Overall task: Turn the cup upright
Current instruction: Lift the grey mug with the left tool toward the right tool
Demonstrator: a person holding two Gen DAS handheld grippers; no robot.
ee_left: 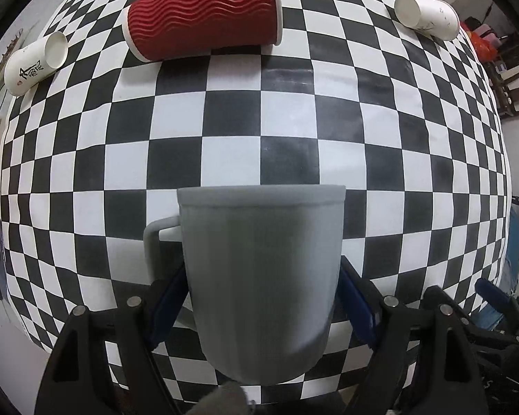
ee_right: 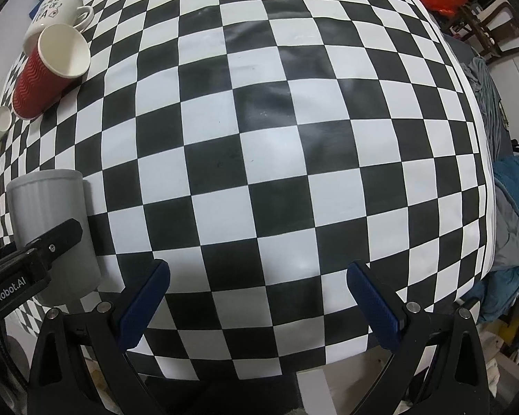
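A grey mug with a handle on its left side fills the lower middle of the left wrist view. My left gripper is shut on its body, blue pads pressed on both sides. The mug's wide rim points away from the camera, above the checkered table. In the right wrist view the same mug is at the left edge, with the left gripper's black finger across it. My right gripper is open and empty over the tablecloth.
A red ribbed paper cup lies on its side at the far end. White paper cups lie at the far left and far right. A white printed mug sits behind the red cup. Clutter stands beyond the table's right edge.
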